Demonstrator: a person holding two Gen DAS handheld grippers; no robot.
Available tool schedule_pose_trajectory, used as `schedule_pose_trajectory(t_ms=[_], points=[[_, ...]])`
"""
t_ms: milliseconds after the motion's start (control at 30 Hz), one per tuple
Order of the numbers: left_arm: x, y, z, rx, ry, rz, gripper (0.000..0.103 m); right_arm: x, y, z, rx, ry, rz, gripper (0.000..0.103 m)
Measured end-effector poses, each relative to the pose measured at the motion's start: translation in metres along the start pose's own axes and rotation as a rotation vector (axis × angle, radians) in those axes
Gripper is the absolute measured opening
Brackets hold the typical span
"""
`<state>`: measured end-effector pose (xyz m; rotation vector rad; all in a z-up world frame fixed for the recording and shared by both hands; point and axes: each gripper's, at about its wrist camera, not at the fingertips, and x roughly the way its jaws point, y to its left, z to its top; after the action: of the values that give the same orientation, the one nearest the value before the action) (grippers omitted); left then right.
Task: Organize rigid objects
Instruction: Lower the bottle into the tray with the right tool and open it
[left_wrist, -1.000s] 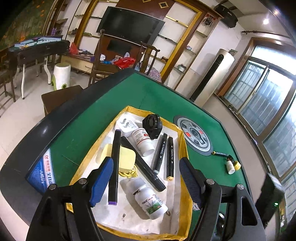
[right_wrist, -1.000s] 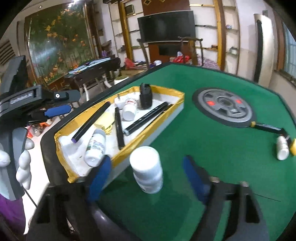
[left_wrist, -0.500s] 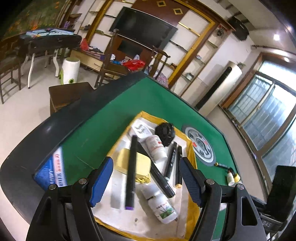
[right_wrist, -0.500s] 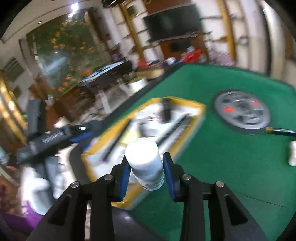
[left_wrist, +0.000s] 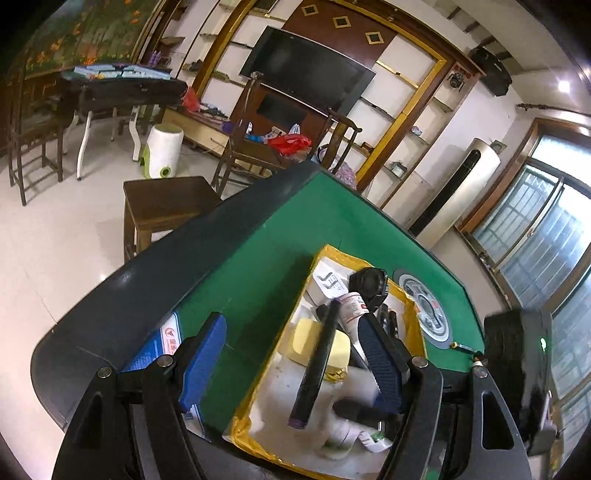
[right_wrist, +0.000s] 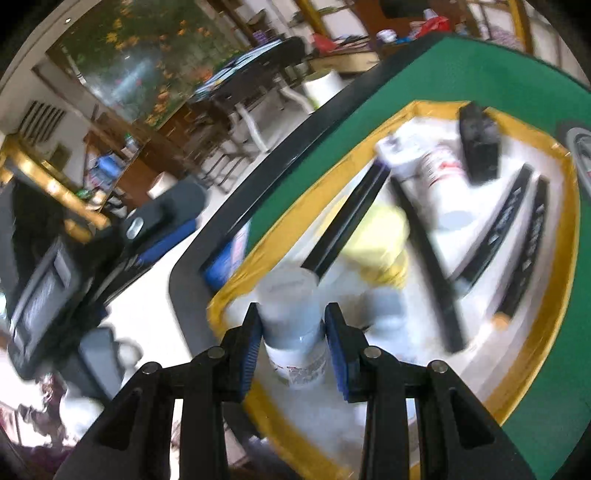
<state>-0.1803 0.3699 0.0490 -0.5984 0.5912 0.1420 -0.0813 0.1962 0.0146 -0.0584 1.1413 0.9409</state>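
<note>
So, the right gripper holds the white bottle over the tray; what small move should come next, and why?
Probably lower it a little, then open. The right gripper clamps the white bottle above the near corner of the yellow-rimmed tray, where bare floor shows.

A tray (right_wrist: 373, 155) sits on the table (right_wrist: 498, 74) near its left edge. In the tray, a bottle (right_wrist: 441, 173) lies at the far end beside a small boxy device (right_wrist: 478, 147) on its right. Two markers (right_wrist: 513, 229) lie along the right side, a long marker (right_wrist: 347, 221) left of centre over a pad (right_wrist: 376, 232). Another bottle (right_wrist: 291, 325) stands over the near left corner.
</note>
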Motion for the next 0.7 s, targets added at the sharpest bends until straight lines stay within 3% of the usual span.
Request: schedule_pose_trajectory(t_ms=[200,300,500,567,700], points=[[0.004,-0.003,-0.001,0.018,0.013,0.003,0.077,0.015,-0.018,0.014,0.068,-0.019,-0.023,0.038],[0.006,-0.006,-0.002,0.03,0.017,0.021,0.082,0.001,-0.02,0.012,0.076,-0.091,0.005,0.041],[0.009,-0.039,-0.013,0.12,0.022,0.046,0.084,-0.046,-0.022,-0.009,0.045,-0.25,-0.093,0.053],[0.008,-0.057,-0.019,0.175,0.008,0.082,0.085,-0.063,-0.026,-0.021,0.041,-0.316,-0.152,0.059],[0.0,-0.098,-0.033,0.305,-0.082,0.21,0.1,-0.086,-0.035,-0.043,0.059,-0.411,-0.253,0.072]])
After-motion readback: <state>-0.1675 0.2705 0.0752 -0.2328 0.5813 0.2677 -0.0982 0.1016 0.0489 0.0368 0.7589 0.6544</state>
